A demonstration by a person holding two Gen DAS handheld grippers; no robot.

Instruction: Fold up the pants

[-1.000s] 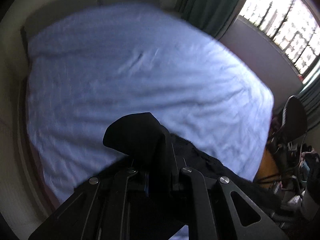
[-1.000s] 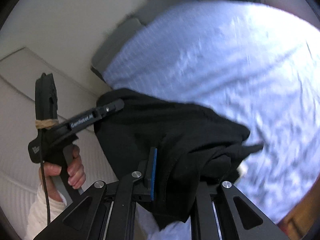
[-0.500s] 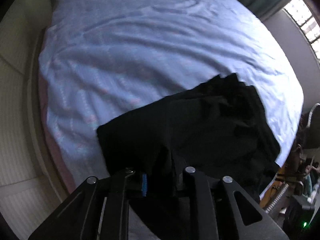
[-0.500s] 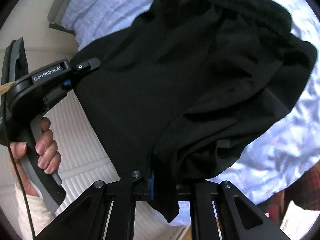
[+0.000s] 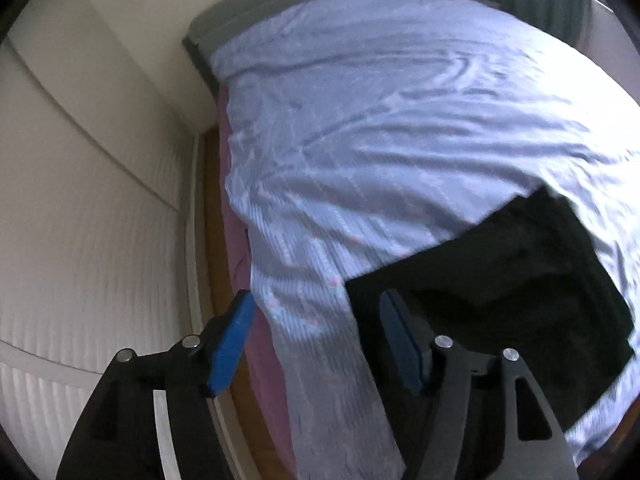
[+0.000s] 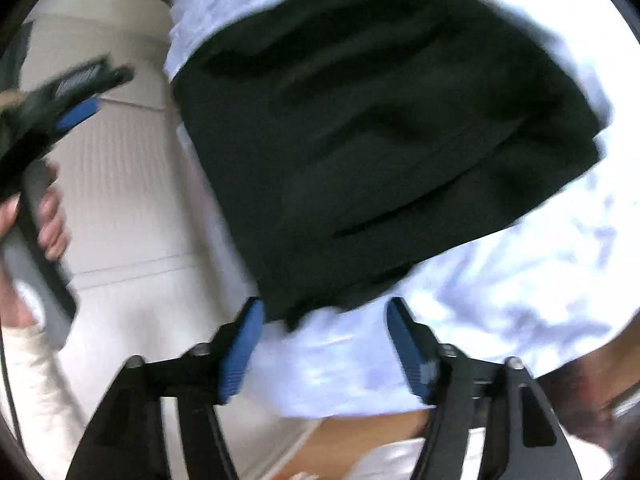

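Black pants (image 6: 372, 128) lie folded at the bed's (image 5: 400, 120) near-left corner, lower right in left wrist view; bare sheet fills frame above. Left tool (image 5: 316, 340) jaws apart, holding nothing, over the bed edge. Right tool (image 6: 324, 344) jaws apart, just below the pants hem.

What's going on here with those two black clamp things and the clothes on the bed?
A person is folding black pants on a bed with a light blue sheet, using a handheld two-finger gripper in each hand. Right now both the left gripper and the right gripper are open and hold nothing. The pants lie in a compact folded bundle near the bed's edge, just ahead of the fingers.
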